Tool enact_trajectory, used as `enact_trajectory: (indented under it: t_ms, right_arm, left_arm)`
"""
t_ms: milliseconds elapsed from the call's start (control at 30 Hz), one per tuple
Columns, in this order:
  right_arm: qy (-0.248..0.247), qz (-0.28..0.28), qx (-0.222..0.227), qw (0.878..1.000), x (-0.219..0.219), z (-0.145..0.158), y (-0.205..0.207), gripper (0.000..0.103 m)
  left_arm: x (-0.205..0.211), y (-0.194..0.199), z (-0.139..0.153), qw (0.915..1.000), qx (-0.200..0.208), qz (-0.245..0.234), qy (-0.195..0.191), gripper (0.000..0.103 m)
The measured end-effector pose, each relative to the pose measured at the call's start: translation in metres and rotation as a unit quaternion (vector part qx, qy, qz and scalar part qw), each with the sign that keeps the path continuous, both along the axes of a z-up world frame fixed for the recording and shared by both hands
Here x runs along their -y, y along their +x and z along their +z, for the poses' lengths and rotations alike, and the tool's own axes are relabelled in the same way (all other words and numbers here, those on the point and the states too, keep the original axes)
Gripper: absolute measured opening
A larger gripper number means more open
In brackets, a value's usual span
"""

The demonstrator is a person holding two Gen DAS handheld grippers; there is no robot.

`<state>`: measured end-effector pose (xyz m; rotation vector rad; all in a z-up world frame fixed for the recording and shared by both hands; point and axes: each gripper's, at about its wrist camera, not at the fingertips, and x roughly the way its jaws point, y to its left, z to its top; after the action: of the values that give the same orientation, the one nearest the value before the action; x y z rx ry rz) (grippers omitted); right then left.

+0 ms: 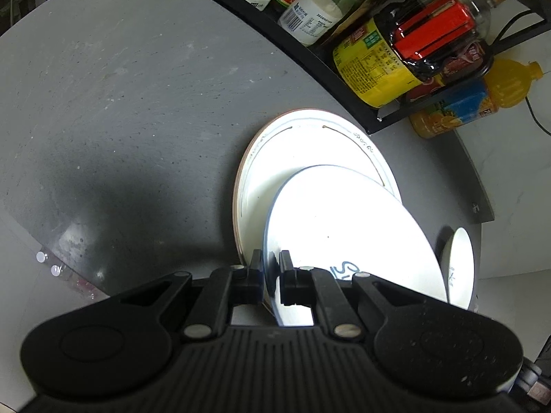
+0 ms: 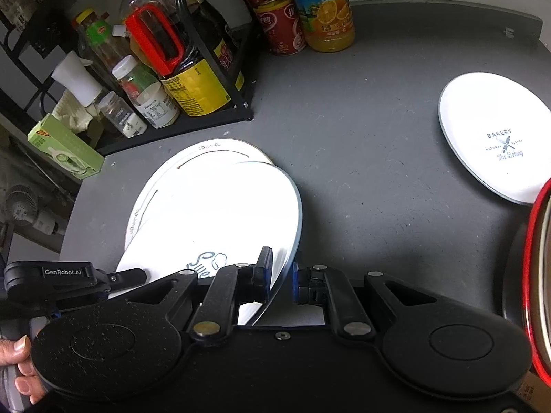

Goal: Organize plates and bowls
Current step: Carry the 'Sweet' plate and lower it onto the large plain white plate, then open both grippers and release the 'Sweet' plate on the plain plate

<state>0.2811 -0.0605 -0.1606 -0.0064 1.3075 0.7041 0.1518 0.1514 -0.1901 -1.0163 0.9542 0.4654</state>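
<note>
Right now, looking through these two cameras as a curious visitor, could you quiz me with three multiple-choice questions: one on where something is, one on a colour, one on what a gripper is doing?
1. Where is the blue-rimmed plate?
A. Partly over the larger plate
B. Inside the black rack
C. Under the orange juice bottle

2. What colour is the handle on the big soy sauce bottle in the rack?
A. Green
B. Red
C. Blue

3. What is the left gripper doing?
A. Hanging open over bare table
B. Clamped on a bottle
C. Closed on the blue-rimmed plate's edge

Answers: 1 A, the smaller plate overlaps the larger one on the grey table. 2 B, the handle is bright red. 3 C, its fingers pinch the rim from both sides in the left wrist view.
</note>
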Motion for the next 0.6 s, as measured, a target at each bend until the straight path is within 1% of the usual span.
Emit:
enact_trajectory:
  t_ms: [167, 333, 433, 533, 600]
  right_arm:
    - [-0.015, -0.003, 0.013, 1.000, -0.008, -0.004, 0.000, 0.009]
    - [-0.017, -0.010, 0.006, 1.000, -0.012, -0.011, 0.004, 0.009]
    - [-0.014, -0.010, -0.009, 1.000, -0.014, -0.017, 0.006, 0.009]
    - [-0.014, -0.012, -0.010, 1.000, -0.016, -0.020, 0.007, 0.010]
    - [-0.014, -0.015, -0.013, 1.000, -0.018, -0.022, 0.009, 0.010]
  left_arm:
    - [-0.005, 0.007, -0.005, 1.0000, -0.006, -0.006, 0.001, 0.008]
    - [-0.009, 0.016, 0.000, 0.9993, -0.030, -0.022, 0.008, 0.008]
    - [-0.011, 0.018, 0.004, 0.9988, -0.037, -0.027, 0.016, 0.010]
    - [-0.014, 0.021, 0.008, 0.9983, -0.045, -0.035, 0.015, 0.012]
    - [-0.017, 0.021, 0.010, 0.9983, -0.047, -0.031, 0.013, 0.013]
